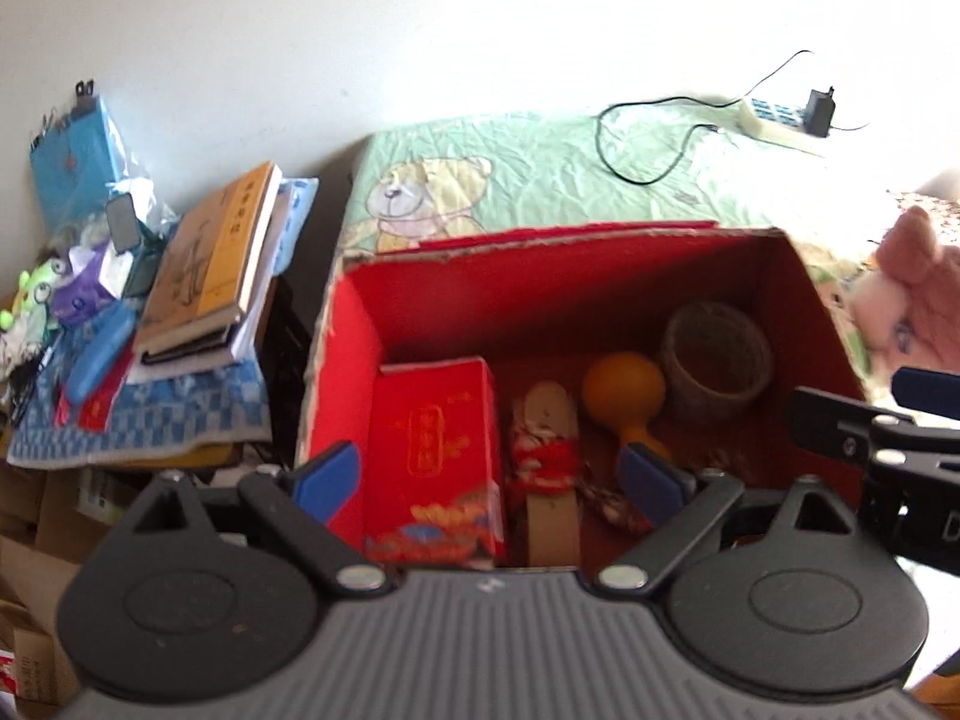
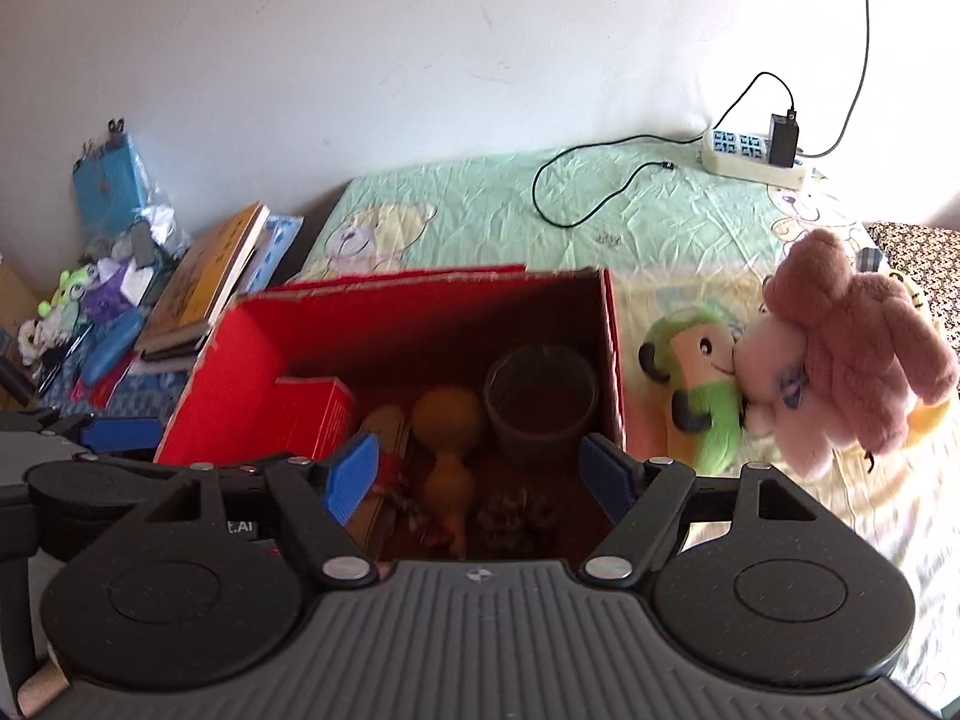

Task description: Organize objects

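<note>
An open red cardboard box (image 1: 354, 324) (image 2: 234, 354) stands on the bed. Inside lie a small red carton (image 1: 435, 456) (image 2: 315, 414), a tan strip wrapped in red and white cord (image 1: 549, 456), an orange gourd (image 1: 627, 393) (image 2: 450, 420), a round woven cup (image 1: 714, 360) (image 2: 540, 402) and a pine cone (image 2: 510, 516). My left gripper (image 1: 489, 477) hangs open over the box's near side, empty. My right gripper (image 2: 483, 477) is open too, above the gourd and pine cone. A pink plush (image 2: 852, 348) (image 1: 918, 300) and a green plush (image 2: 699, 384) lie right of the box.
A green bear-print sheet (image 2: 480, 210) covers the bed. A power strip (image 2: 750, 159) with a black charger and cable sits at the back right by the wall. Left of the bed, stacked books (image 1: 210, 258) and cluttered small items (image 1: 90, 300) fill a side table.
</note>
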Action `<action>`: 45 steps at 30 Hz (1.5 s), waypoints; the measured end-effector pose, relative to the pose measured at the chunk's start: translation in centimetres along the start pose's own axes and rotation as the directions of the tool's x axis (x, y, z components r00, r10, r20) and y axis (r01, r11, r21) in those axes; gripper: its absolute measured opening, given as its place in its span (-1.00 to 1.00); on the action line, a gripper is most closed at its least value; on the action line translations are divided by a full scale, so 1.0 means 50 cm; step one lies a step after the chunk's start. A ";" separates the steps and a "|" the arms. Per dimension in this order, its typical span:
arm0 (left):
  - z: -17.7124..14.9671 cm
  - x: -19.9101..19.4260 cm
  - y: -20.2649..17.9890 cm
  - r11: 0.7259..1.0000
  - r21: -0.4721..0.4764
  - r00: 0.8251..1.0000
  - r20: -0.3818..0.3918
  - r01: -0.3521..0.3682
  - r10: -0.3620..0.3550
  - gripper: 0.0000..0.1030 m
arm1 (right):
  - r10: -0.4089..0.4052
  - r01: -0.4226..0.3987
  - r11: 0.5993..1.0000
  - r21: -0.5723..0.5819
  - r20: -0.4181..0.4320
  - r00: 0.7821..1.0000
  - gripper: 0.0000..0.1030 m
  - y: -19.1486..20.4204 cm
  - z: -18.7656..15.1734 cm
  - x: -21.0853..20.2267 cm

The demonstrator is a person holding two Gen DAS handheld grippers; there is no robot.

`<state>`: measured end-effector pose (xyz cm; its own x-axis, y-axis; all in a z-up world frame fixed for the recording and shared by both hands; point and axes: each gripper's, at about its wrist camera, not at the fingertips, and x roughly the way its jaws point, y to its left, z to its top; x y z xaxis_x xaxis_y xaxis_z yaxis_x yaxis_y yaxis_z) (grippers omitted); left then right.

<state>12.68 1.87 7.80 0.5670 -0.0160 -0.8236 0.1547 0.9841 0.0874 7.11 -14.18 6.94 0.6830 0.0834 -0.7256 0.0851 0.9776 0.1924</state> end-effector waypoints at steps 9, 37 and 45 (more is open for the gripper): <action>0.007 0.113 0.002 1.000 -0.008 0.999 -0.025 -0.024 0.023 0.83 | 0.022 -0.020 0.999 0.037 -0.054 0.998 0.44 -0.009 -0.003 0.096; 0.031 0.197 0.025 0.999 -0.027 1.000 0.003 -0.029 0.030 0.83 | -0.091 0.094 0.990 -0.110 0.027 0.995 0.29 0.032 -0.001 0.194; 0.032 0.202 0.018 1.000 -0.010 1.000 0.005 -0.026 0.026 0.83 | -0.106 0.108 0.990 -0.095 0.024 0.994 0.33 0.028 0.005 0.202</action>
<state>19.83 2.30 0.48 0.5751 0.0088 -0.8180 0.1316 0.9859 0.1032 14.33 -12.02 0.06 0.6877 -0.0255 -0.7256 0.0890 0.9948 0.0494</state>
